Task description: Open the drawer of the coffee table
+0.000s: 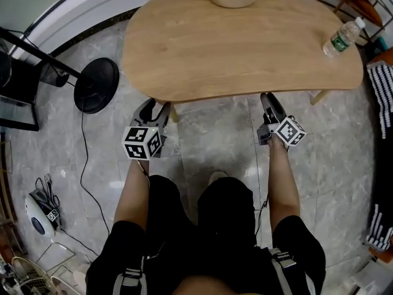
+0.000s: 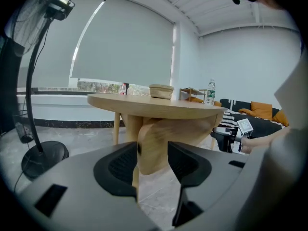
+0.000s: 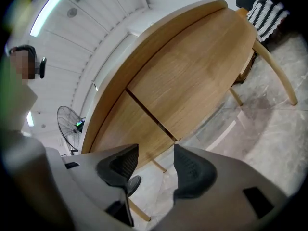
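The left tongs (image 1: 156,107) are held released, jaws apart and nothing gripped, at the near edge of the wooden counter (image 1: 245,48), centre left of the head view. The right tongs (image 1: 270,101) are likewise spread wide and empty, centre right at the same edge. The drawer (image 3: 202,76) is seen shut, flush beneath the counter top, in the upper middle of the right gripper view. A water bottle (image 1: 342,37) is stood at the counter's upper right.
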### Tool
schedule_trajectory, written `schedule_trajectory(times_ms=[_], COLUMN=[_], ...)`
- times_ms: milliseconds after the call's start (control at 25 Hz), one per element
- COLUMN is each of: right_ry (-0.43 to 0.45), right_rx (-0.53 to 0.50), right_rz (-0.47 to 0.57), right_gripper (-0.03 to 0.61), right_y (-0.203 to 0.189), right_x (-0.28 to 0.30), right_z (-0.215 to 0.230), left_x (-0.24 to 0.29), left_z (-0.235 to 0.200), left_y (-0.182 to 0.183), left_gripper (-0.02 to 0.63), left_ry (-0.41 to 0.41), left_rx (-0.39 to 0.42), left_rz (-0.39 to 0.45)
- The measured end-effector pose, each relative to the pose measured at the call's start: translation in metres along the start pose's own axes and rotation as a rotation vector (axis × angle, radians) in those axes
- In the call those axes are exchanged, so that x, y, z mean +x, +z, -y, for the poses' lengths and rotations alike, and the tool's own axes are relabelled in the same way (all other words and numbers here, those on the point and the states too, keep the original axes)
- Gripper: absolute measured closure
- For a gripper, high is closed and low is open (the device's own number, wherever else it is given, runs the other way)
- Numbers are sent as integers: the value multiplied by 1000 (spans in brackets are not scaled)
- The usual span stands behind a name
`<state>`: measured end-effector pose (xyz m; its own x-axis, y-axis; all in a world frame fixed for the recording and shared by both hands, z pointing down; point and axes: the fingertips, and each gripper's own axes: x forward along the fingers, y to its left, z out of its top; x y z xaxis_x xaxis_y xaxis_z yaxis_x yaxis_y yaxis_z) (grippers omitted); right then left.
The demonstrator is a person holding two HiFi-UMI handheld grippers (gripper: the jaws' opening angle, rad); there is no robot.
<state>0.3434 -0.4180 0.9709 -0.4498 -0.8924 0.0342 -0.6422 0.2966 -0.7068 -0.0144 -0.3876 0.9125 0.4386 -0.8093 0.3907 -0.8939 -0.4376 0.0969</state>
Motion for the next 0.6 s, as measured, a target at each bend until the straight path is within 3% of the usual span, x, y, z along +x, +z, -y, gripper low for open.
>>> schedule_trajectory(times_ms=[360, 600], right_ry=[173, 178], right_rx=[28, 51], right_rz=[3, 3], right_gripper=[335, 348], right_y=[6, 5], right_x=[14, 13], right_z=[7, 7], left_x=[17, 15], left_z=[1, -1], left_y=[0, 0], left_gripper=[399, 405], left_ry=[-98, -113], left_rx=[21, 40], left_rz=[20, -4])
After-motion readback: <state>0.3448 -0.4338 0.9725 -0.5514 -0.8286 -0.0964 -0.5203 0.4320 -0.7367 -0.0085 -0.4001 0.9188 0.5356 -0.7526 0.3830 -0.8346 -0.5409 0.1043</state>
